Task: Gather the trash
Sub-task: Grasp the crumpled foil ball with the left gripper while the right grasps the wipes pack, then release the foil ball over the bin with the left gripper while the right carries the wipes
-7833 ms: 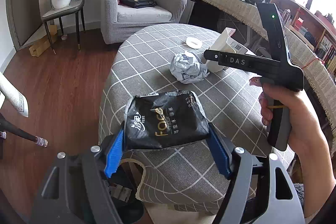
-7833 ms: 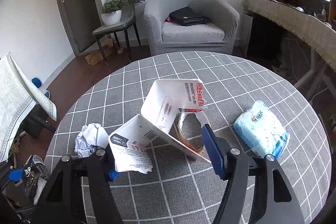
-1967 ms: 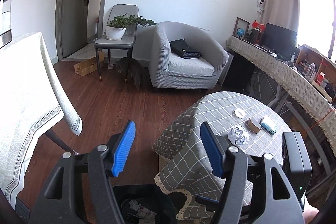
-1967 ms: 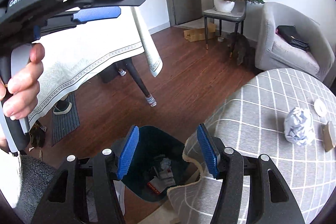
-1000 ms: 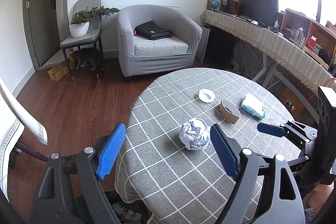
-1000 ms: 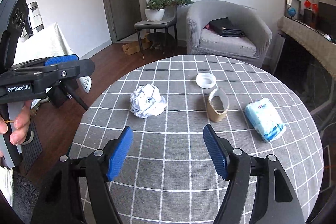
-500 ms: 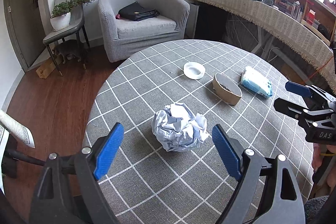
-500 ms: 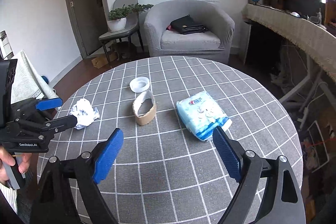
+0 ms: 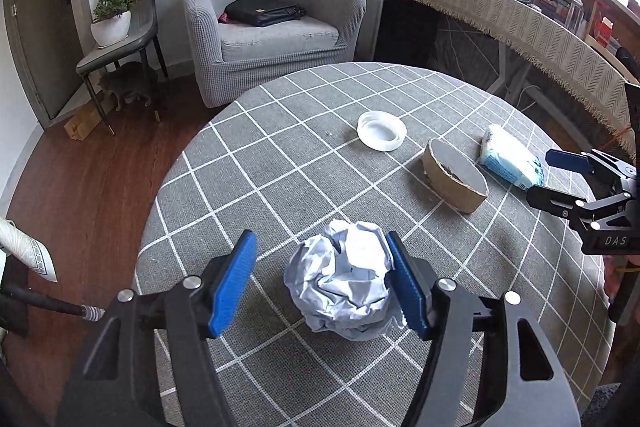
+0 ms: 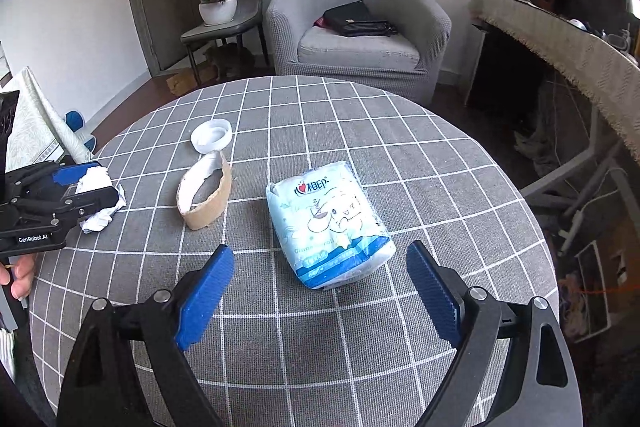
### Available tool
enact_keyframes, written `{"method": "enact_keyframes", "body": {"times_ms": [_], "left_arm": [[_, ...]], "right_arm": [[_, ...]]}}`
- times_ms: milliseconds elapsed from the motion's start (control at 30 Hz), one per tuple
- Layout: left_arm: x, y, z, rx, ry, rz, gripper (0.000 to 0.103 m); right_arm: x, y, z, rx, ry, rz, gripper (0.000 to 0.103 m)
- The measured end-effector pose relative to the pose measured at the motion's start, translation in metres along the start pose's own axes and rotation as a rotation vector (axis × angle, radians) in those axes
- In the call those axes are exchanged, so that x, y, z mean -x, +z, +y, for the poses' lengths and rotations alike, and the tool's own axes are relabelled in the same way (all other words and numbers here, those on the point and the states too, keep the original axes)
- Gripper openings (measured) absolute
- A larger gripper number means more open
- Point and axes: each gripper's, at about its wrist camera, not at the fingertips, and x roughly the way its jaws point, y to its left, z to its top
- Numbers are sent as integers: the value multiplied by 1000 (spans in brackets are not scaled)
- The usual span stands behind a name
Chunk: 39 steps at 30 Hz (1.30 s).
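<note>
A crumpled white paper ball (image 9: 344, 279) lies on the round table with the grey checked cloth (image 9: 280, 163). My left gripper (image 9: 320, 283) is open around the ball: the right pad touches it, the left pad stands apart. The ball also shows in the right wrist view (image 10: 98, 201) between the left gripper's fingers. A blue tissue pack (image 10: 328, 223) lies mid-table. My right gripper (image 10: 320, 291) is open and empty just in front of it. A torn cardboard ring (image 10: 204, 193) and a white lid (image 10: 211, 135) lie between the ball and the pack.
A grey armchair (image 9: 272, 27) with a black bag stands beyond the table. A chair with a potted plant (image 9: 116, 23) is at the back left. A long covered desk (image 9: 520, 15) runs along the right. Wooden floor lies left of the table.
My left gripper has moved down onto the paper ball and its fingers have narrowed around it. My right gripper has moved closer to the tissue pack.
</note>
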Motion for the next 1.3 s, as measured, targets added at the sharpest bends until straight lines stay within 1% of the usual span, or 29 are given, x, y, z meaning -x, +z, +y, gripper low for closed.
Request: {"method": "enact_keyframes", "body": {"times_ms": [33, 100, 200, 267, 333, 433, 567, 633, 800, 900, 1000, 1100, 1200, 1300], "left_arm": [[-3, 0, 0, -2, -3, 10, 53], [-4, 1, 3, -1, -9, 11, 50], [-5, 1, 6, -15, -22, 9, 50], [-5, 2, 7, -19, -28, 7, 50], [-5, 1, 6, -26, -29, 6, 50], [-5, 0, 8, -29, -39, 4, 49], [-2, -1, 10, -23, -48, 4, 49], [0, -2, 10, -22, -45, 4, 49], [12, -4, 12, -17, -45, -19, 49], [20, -5, 12, -11, -46, -31, 49], [31, -7, 12, -4, -50, -50, 49], [42, -9, 11, 7, -61, -69, 49], [54, -12, 12, 20, -66, -85, 49], [65, -17, 11, 27, -65, -96, 49]], "right_arm": [[-2, 2, 0, 2, -6, 0, 89], [-7, 6, -3, -7, -12, 4, 89], [-15, 11, -5, -18, -5, 15, 89], [-20, 14, -5, -18, -4, 26, 84], [-26, 17, -5, -19, -20, 44, 77], [-31, 17, -7, -32, -28, 68, 74], [-31, 17, -2, -21, -42, 67, 69], [-31, 18, 2, -15, -43, 65, 64], [-29, 18, 5, -27, -53, 60, 60], [-23, 15, -1, -67, -67, 45, 59], [-10, 14, -6, -100, -98, 11, 59], [4, 13, -8, -138, -87, -30, 59], [15, 11, -3, -142, -84, -63, 59], [23, 9, 4, -144, -60, -73, 59]]}}
